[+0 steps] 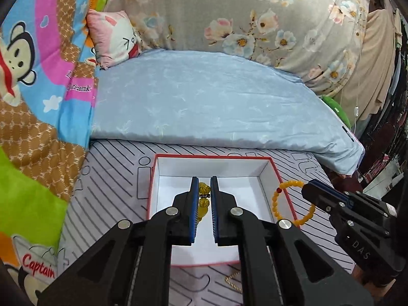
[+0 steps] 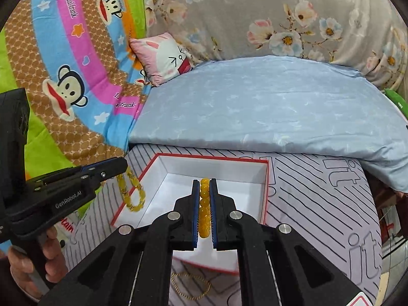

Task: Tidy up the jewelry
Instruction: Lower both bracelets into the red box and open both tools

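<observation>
Both claws were clamped: left gripper [image 1: 204,199] on the faceted yellow bracelet [image 2: 132,191], right gripper [image 2: 204,204] on the round-bead bracelet [image 1: 293,204]. Best lower each inside the box [image 2: 229,168], around 12 o'clock, before letting go.

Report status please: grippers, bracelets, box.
Left gripper shut on clear yellow bracelet. Right gripper shut on amber bracelet. Both hang at the open box. Gold chain on bed; nothing blocking.

Red-rimmed white box [image 1: 265,168], amber beads [image 2: 204,209], perhaps translucent.
</observation>
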{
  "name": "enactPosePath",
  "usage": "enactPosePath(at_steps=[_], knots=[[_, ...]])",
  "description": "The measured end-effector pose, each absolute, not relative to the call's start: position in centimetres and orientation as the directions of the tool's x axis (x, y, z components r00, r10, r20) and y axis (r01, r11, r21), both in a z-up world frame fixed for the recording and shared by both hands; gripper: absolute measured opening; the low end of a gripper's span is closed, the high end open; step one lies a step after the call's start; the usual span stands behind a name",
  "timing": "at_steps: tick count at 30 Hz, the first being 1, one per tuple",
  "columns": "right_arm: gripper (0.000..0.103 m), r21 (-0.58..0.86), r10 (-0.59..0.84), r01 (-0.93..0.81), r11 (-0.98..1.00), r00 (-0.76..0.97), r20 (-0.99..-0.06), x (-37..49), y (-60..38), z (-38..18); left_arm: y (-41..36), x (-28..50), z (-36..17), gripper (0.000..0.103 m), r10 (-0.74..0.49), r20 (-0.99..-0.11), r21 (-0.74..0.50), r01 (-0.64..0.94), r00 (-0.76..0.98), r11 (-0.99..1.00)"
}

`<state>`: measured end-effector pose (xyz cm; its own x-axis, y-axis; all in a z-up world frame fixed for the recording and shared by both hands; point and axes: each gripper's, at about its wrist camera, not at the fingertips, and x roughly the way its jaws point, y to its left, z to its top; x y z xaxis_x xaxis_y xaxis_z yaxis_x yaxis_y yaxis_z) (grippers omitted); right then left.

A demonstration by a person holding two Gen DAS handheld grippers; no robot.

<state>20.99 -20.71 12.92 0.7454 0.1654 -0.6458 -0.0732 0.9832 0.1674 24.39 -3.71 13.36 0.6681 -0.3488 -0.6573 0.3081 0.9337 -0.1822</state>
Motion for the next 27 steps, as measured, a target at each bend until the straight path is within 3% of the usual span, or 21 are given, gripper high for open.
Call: enactPosePath(at_steps=[11, 14, 15, 17, 18, 19, 27], knots=[[0.007, 0.140, 0.153, -0.076, 0.987, 0.692, -0.706, 25.2, -20.2, 8.2, -5.5, 29.5, 8.2, 0.008, -0.297, -0.720, -0.137, 0.290, 0.628, 0.947], [0.015, 0.111, 0.128, -0.070, 0.991, 0.705, -0.698, 25.2, -19.8, 8.1, -5.5, 29.9, 7.7, 0.009, -0.291, -0.722, -0.135, 0.285, 0.628, 0.949], [0.020, 0.108, 0.124, -0.069, 0.992, 0.708, -0.695, 25.2, -19.8, 8.1, -5.5, 30.0, 7.6, 0.015, -0.290, -0.718, -0.134, 0.284, 0.632, 0.949], [0.029, 0.107, 0.122, -0.065, 0.992, 0.714, -0.690, 25.1, -19.8, 8.2, -5.3, 30.0, 7.7, 0.037, -0.283, -0.712, -0.129, 0.276, 0.642, 0.952], [0.030, 0.107, 0.120, -0.063, 0.992, 0.717, -0.687, 25.0, -19.8, 8.3, -5.2, 29.8, 7.9, 0.055, -0.275, -0.701, -0.125, 0.266, 0.658, 0.956], [0.031, 0.110, 0.122, -0.063, 0.992, 0.718, -0.685, 24.8, -19.9, 8.3, -5.1, 29.7, 8.1, 0.060, -0.269, -0.692, -0.119, 0.262, 0.670, 0.958], [0.031, 0.109, 0.117, -0.060, 0.992, 0.731, -0.672, 22.9, -20.1, 9.5, -5.3, 27.9, 9.0, 0.060, -0.257, -0.678, -0.085, 0.273, 0.689, 0.958]])
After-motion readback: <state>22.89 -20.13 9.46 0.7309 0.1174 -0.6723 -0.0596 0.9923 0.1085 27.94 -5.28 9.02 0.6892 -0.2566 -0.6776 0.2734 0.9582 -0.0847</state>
